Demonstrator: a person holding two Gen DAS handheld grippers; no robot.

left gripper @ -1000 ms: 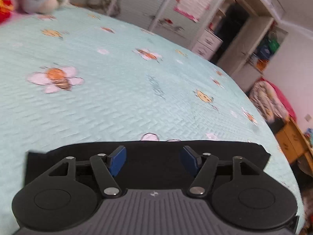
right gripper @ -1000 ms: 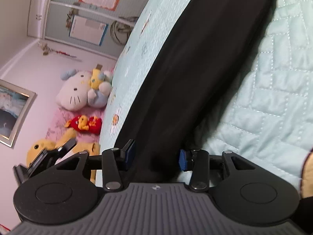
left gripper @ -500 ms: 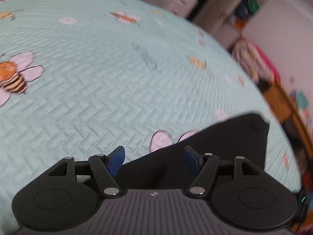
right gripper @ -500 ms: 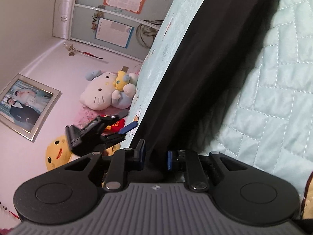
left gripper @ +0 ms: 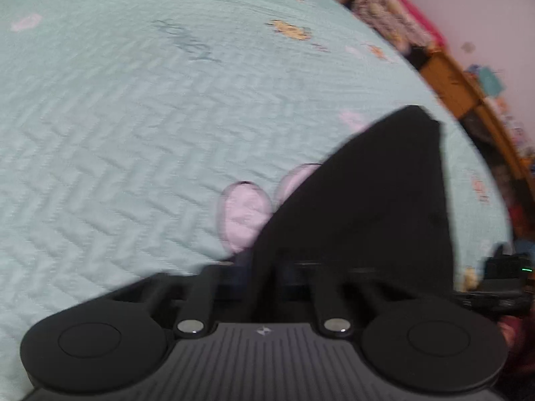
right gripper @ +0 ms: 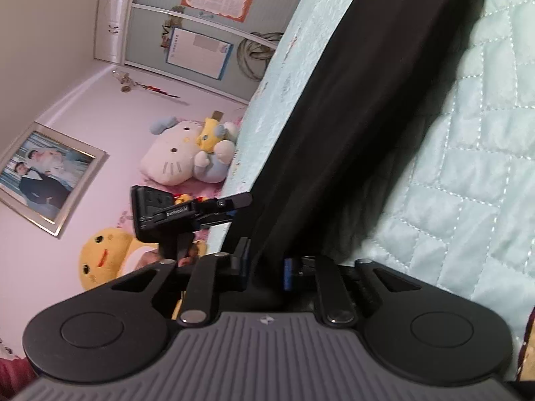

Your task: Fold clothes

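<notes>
A black garment [left gripper: 374,207] lies flat on a mint quilted bedspread [left gripper: 133,117] printed with bees and flowers. In the blurred left wrist view, my left gripper [left gripper: 267,277] is tilted down at the garment's near corner, its jaws closing with the cloth edge between them. In the right wrist view the black garment [right gripper: 351,117] runs from my right gripper [right gripper: 265,265] up to the top right. Those jaws are closing too, blue pads pinching the hem. The left gripper [right gripper: 239,205] shows further along the same edge.
Plush toys [right gripper: 174,157] and a yellow plush [right gripper: 100,260] sit by the pink wall at the head of the bed, under a framed photo [right gripper: 43,173]. Wardrobe doors with posters [right gripper: 200,43] stand beyond. Wooden furniture [left gripper: 461,93] and piled clothes [left gripper: 391,16] flank the bed's far side.
The left gripper swung along the garment's edge, dipped toward the bed, and its wide jaws came together on the cloth. The right jaws narrowed onto the hem; the left gripper entered the right view.
</notes>
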